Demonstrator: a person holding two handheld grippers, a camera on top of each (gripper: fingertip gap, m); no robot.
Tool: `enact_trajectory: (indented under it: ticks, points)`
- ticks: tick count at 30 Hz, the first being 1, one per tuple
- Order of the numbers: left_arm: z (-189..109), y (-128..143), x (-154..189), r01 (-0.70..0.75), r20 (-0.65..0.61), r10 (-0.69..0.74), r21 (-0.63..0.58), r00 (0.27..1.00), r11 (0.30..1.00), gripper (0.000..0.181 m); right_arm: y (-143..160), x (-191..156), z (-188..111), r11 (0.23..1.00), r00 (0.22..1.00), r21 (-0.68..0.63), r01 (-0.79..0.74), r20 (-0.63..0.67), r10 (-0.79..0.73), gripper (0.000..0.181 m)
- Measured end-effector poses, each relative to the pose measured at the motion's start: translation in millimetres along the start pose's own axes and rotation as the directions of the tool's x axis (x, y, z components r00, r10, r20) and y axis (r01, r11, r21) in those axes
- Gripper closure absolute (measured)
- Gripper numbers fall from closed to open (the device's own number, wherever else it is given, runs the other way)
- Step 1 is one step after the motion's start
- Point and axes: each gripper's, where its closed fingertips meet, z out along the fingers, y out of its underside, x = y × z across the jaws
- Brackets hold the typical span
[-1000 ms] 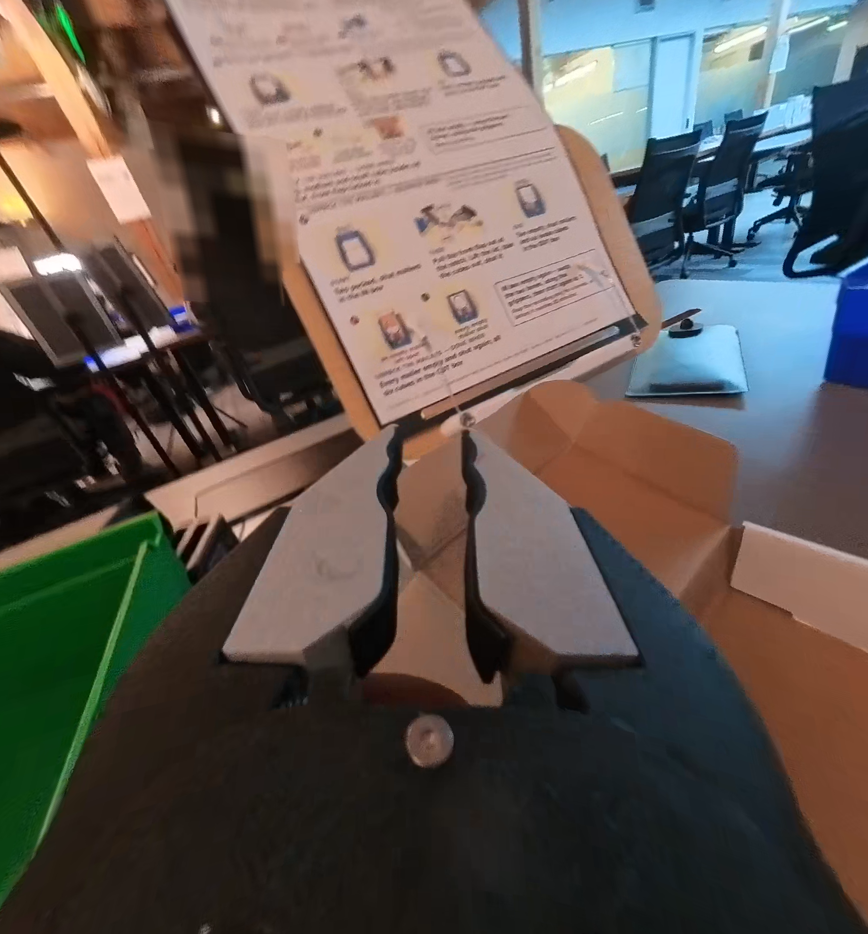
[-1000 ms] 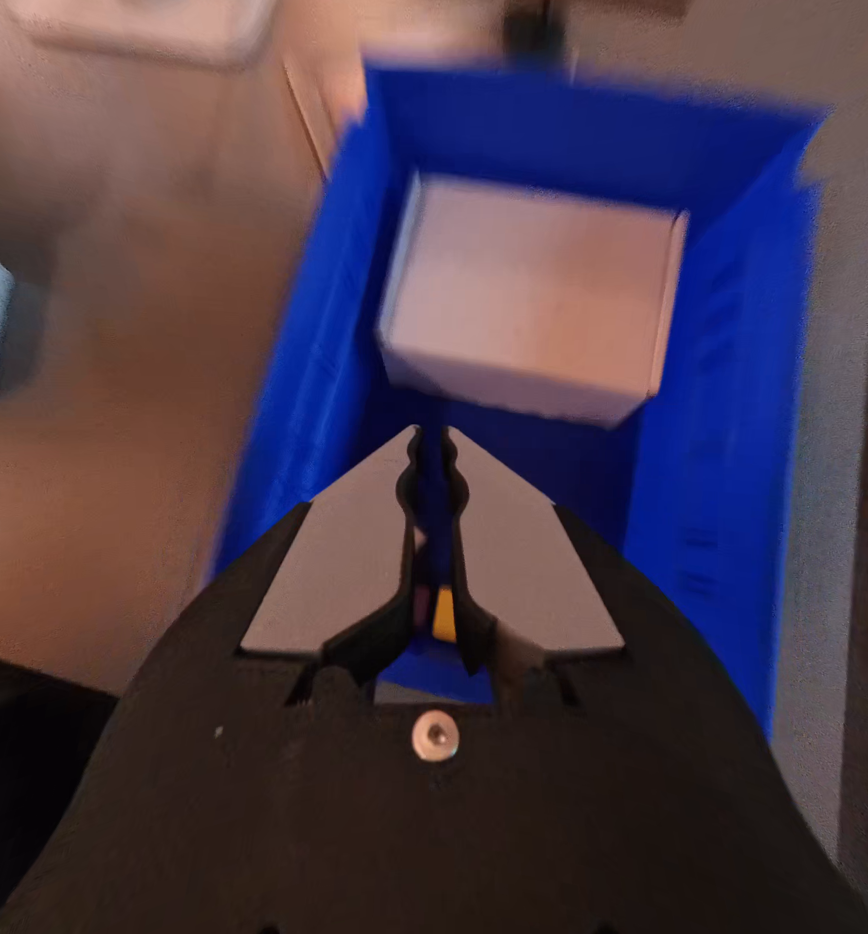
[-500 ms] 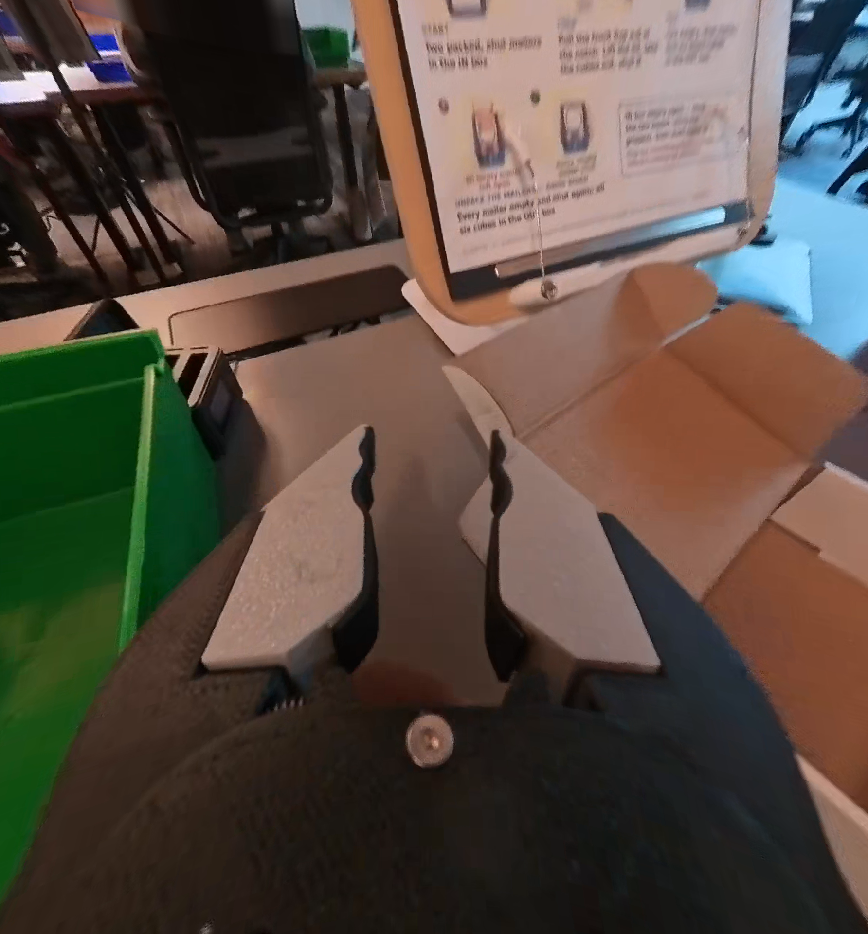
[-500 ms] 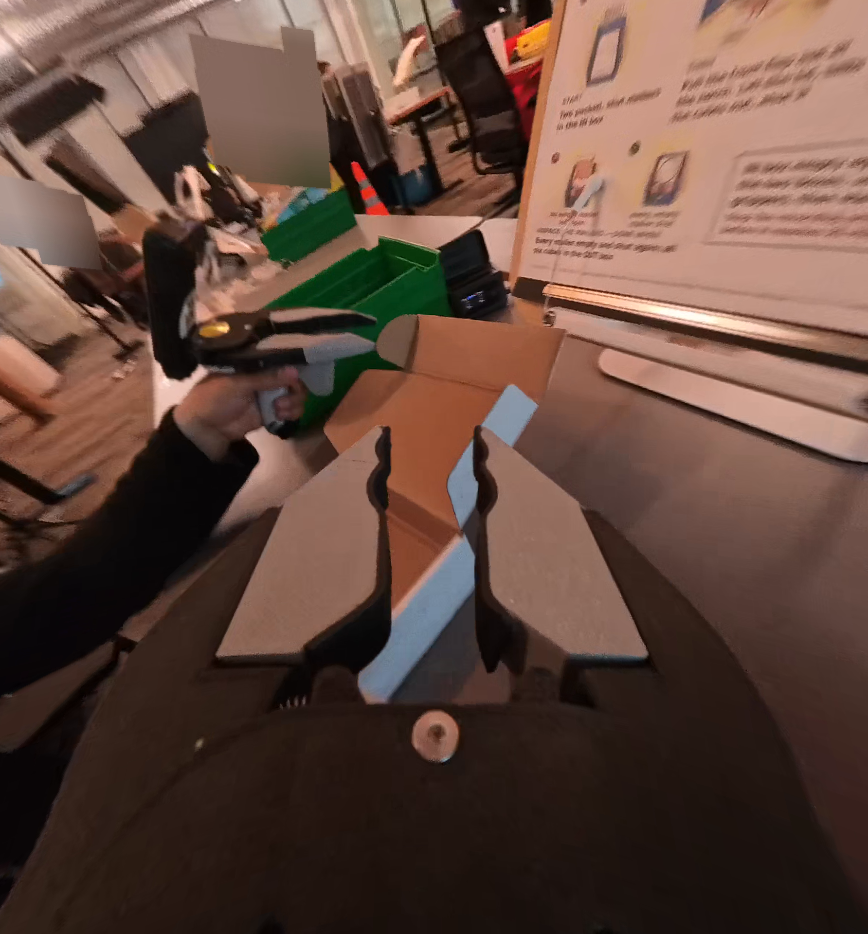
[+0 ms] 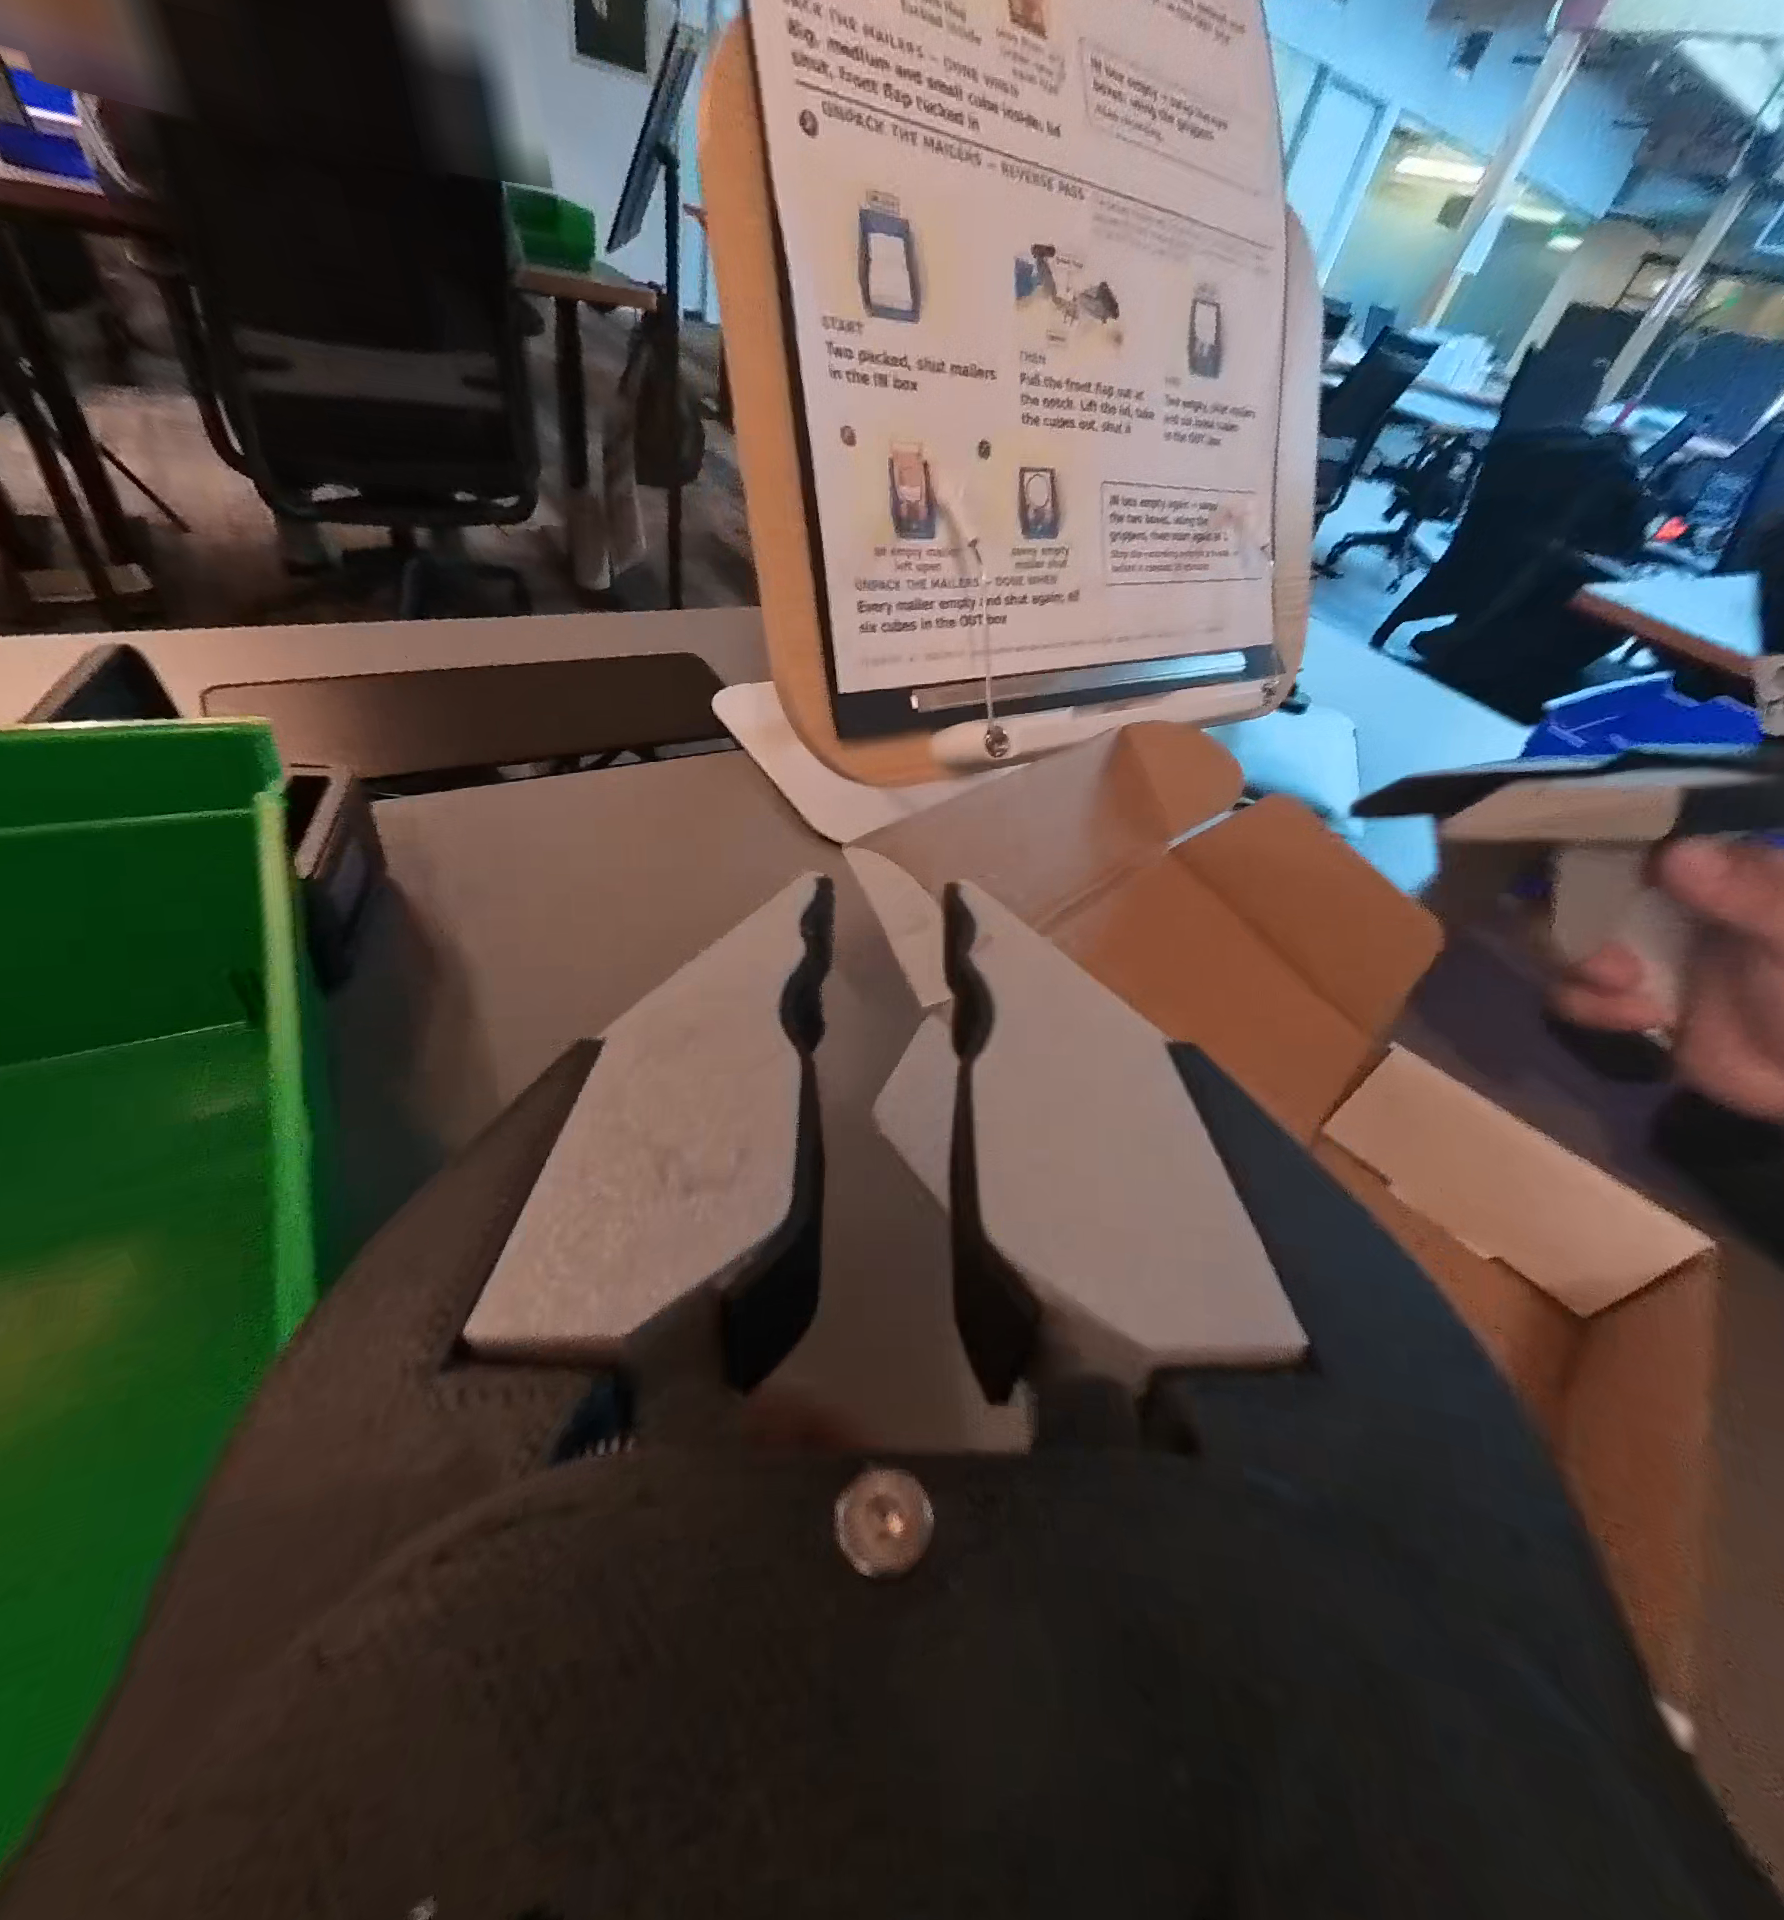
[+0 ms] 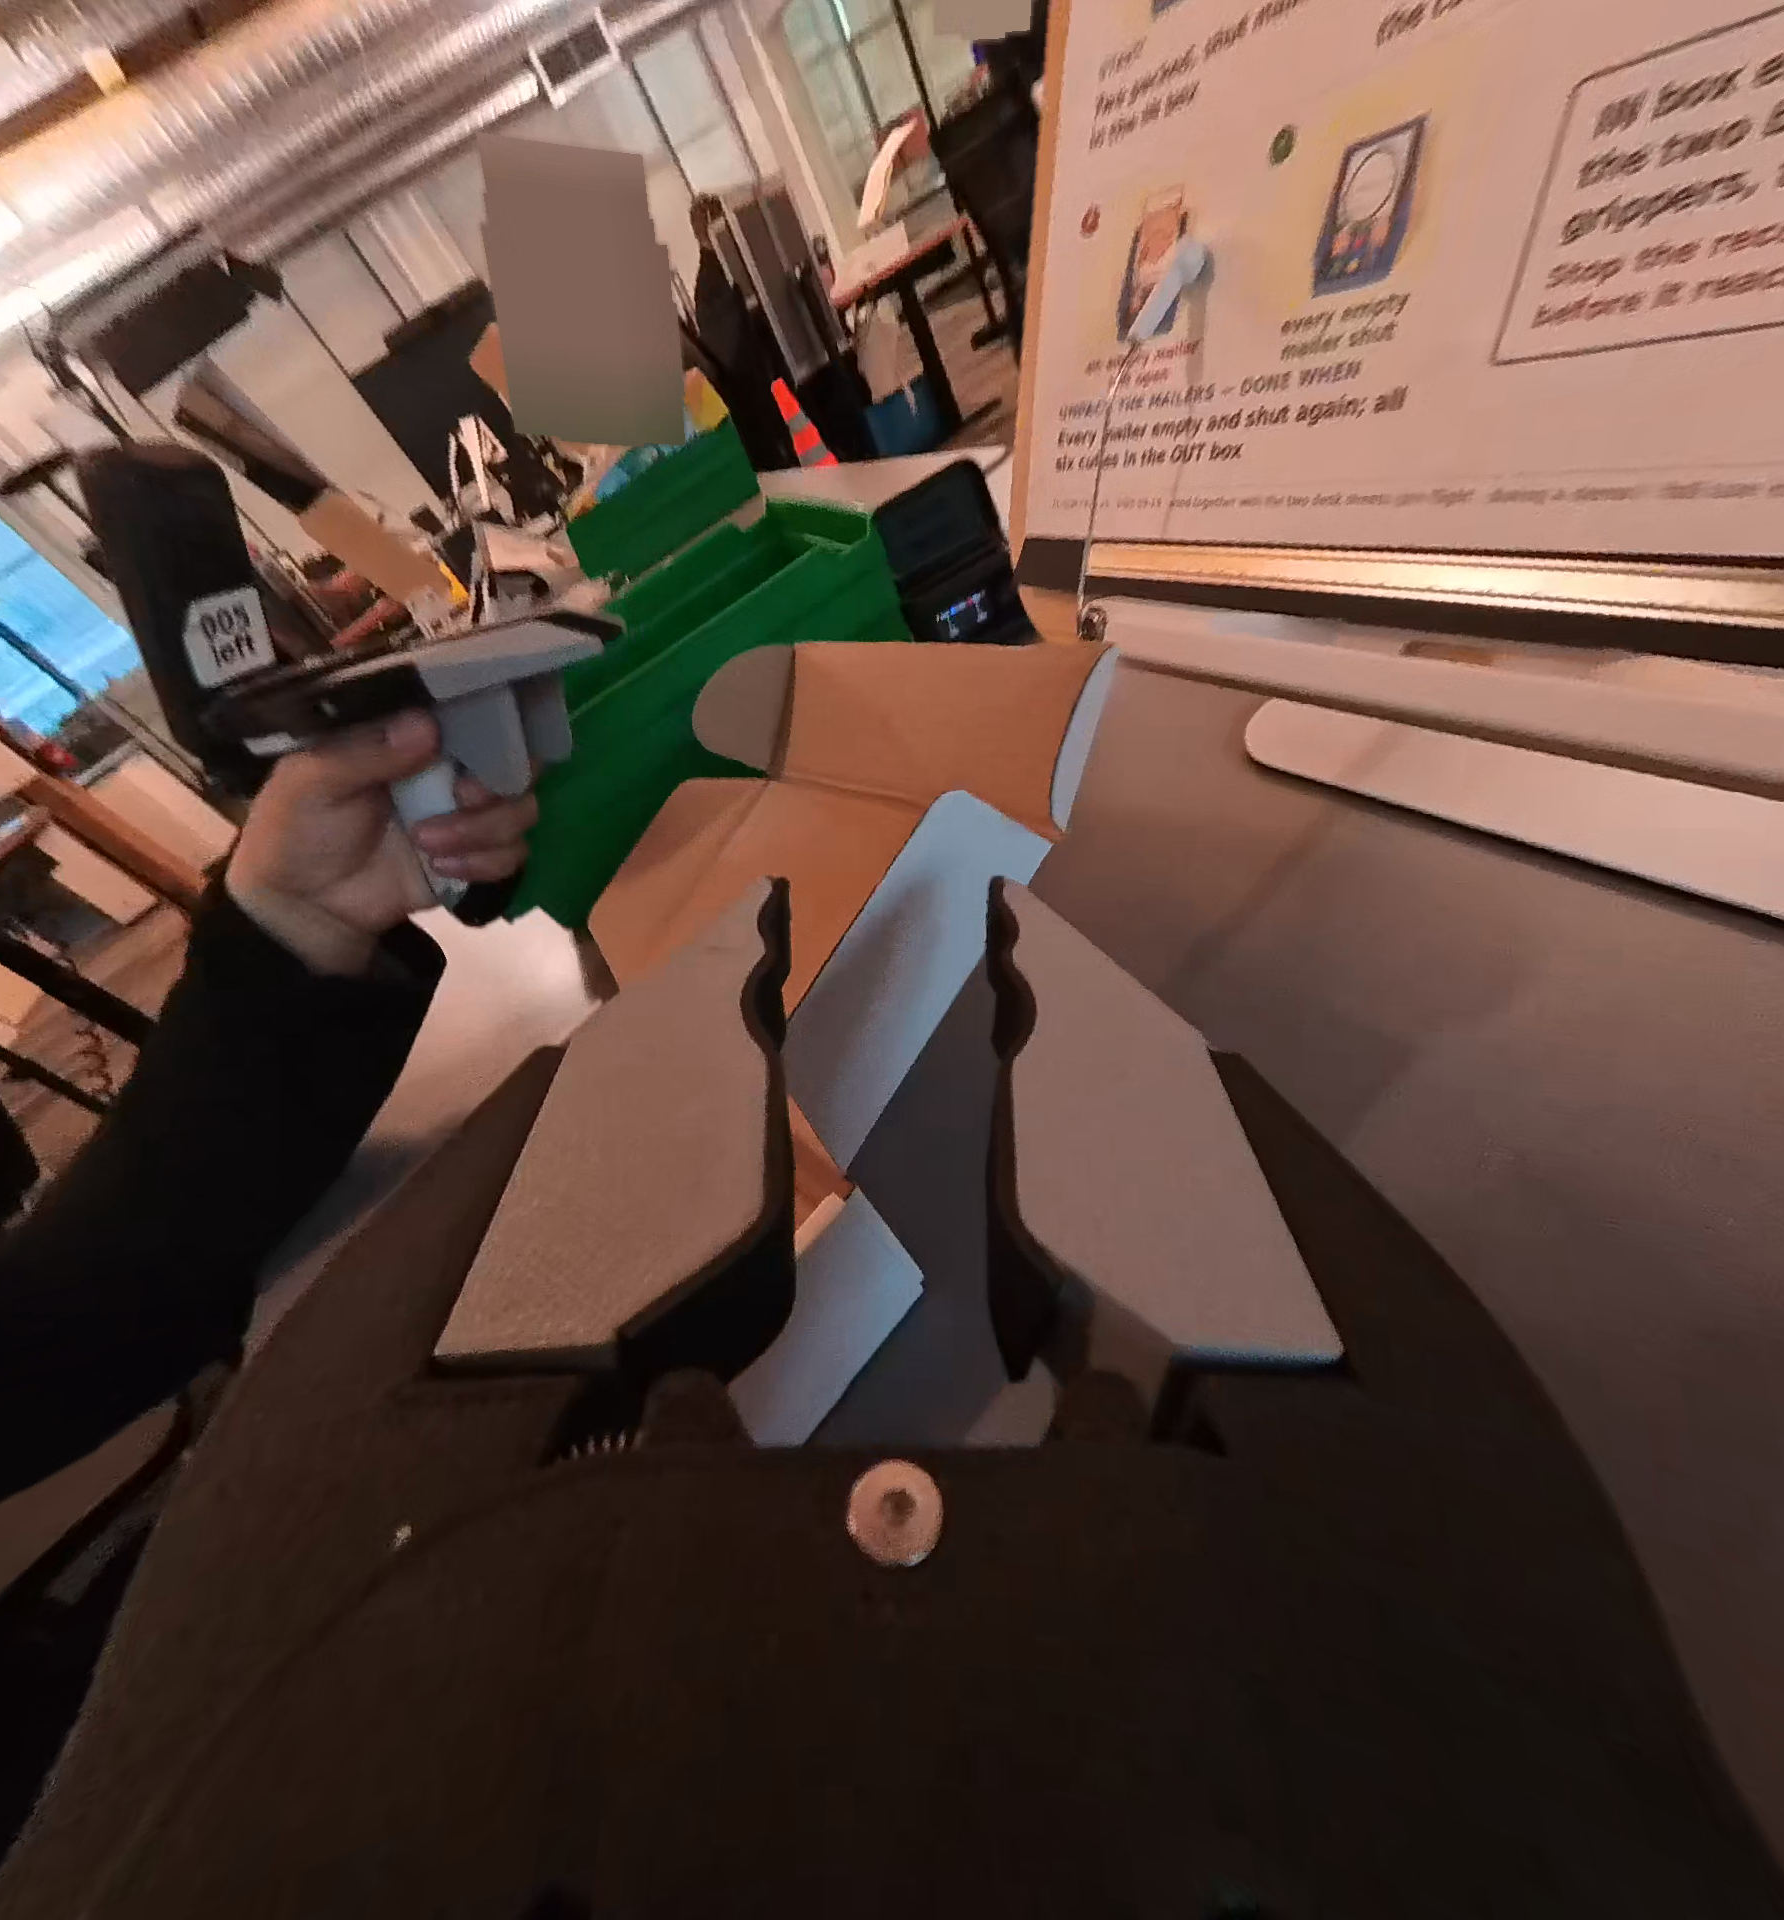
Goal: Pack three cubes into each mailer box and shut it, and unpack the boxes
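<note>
An open mailer box (image 5: 1231, 935), brown inside and white outside, lies on the grey table with its lid flaps spread; it also shows in the right wrist view (image 6: 846, 769). My left gripper (image 5: 880, 904) is open and empty, held above the box's left edge. My right gripper (image 6: 883, 904) is open and empty above the box's white side wall (image 6: 929, 925). Each view shows the other gripper held in a hand: the right one (image 5: 1594, 800) and the left one (image 6: 493, 665). No cubes are in view.
A green bin (image 5: 98, 1039) stands left of the box; it also shows in the right wrist view (image 6: 701, 623). An instruction board (image 5: 1023, 364) on a stand rises behind the box. A small black device (image 6: 955, 566) sits beside the bin. Office chairs and desks lie beyond the table. One gripper's finger ends stand about 20 centimetres off the other's.
My right gripper swung away from the blue bin holding a white box to above the open mailer and opened wider. My left gripper opened and tilted down over the box's left edge.
</note>
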Motion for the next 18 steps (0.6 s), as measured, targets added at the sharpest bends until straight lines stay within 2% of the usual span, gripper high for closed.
enact_trajectory:
  ticks: [2,6,9,11,12,15,18]
  points:
    - [-2,5,-4,-0.045,0.020,0.046,-0.042,0.999,0.998,0.181,-7,2,-7,0.999,1.000,0.044,-0.026,0.009,0.025,0.151]
    - [1,23,-16,-0.152,0.126,0.173,-0.157,0.977,0.976,0.181,-6,3,-10,0.998,0.998,0.047,-0.052,0.024,0.050,0.146]
    - [7,47,-16,-0.172,0.107,0.208,-0.275,0.972,0.946,0.162,-4,-4,-7,0.999,0.999,0.033,-0.036,0.027,0.035,0.144]
    - [9,61,-18,-0.154,0.091,0.194,-0.330,0.977,0.931,0.157,-3,-5,-6,1.000,1.000,0.026,-0.005,0.001,0.005,0.145]
    - [9,64,-21,-0.153,0.097,0.198,-0.349,0.975,0.924,0.157,-2,-4,-6,1.000,1.000,0.021,0.009,-0.019,-0.008,0.147]
    - [7,64,-21,-0.146,0.099,0.192,-0.351,0.976,0.925,0.172,-1,-2,-6,1.000,0.998,0.009,0.029,-0.049,-0.029,0.149]
    - [5,62,-24,-0.170,0.120,0.224,-0.351,0.967,0.921,0.173,3,3,-5,1.000,0.999,0.003,0.000,-0.042,0.001,0.148]
